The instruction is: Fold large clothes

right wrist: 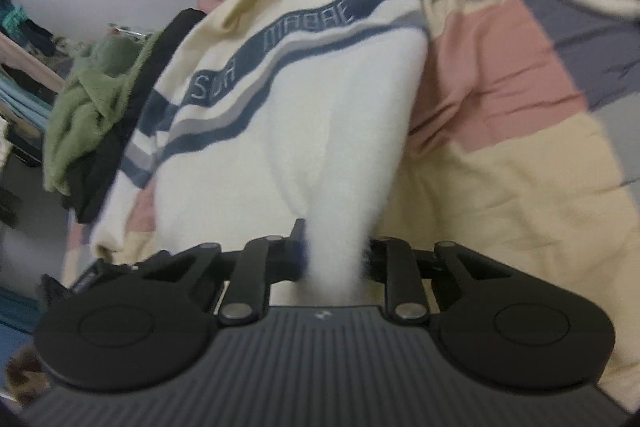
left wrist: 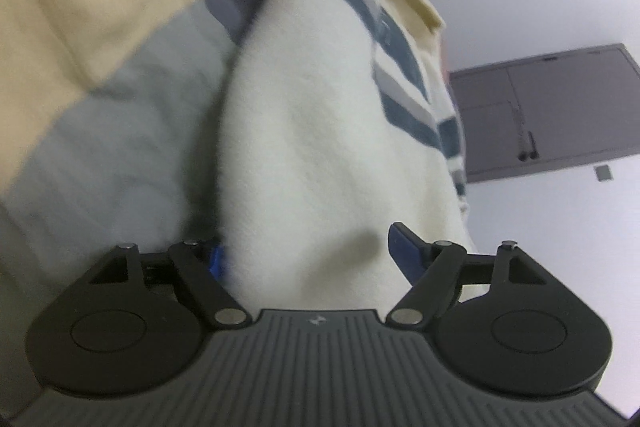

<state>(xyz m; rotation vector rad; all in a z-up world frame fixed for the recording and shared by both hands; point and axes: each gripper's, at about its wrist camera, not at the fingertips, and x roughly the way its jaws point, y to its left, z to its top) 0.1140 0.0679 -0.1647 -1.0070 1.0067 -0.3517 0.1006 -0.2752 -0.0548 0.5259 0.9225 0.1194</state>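
Note:
A large cream sweater (right wrist: 312,99) with navy and grey stripes and lettering hangs stretched above a patchwork bedspread (right wrist: 520,155). My right gripper (right wrist: 334,259) is shut on a bunched edge of the sweater, the cloth pinched between its jaws. In the left wrist view the same sweater (left wrist: 304,131) fills the middle. My left gripper (left wrist: 308,259) has its jaws spread wide with sweater cloth lying between them; its blue fingertips (left wrist: 406,253) stand apart at either side of the cloth.
A pile of green and black clothes (right wrist: 92,107) lies at the left edge of the bed. Shelves with folded items (right wrist: 20,59) stand at the far left. A grey panel (left wrist: 548,111) hangs on the white wall.

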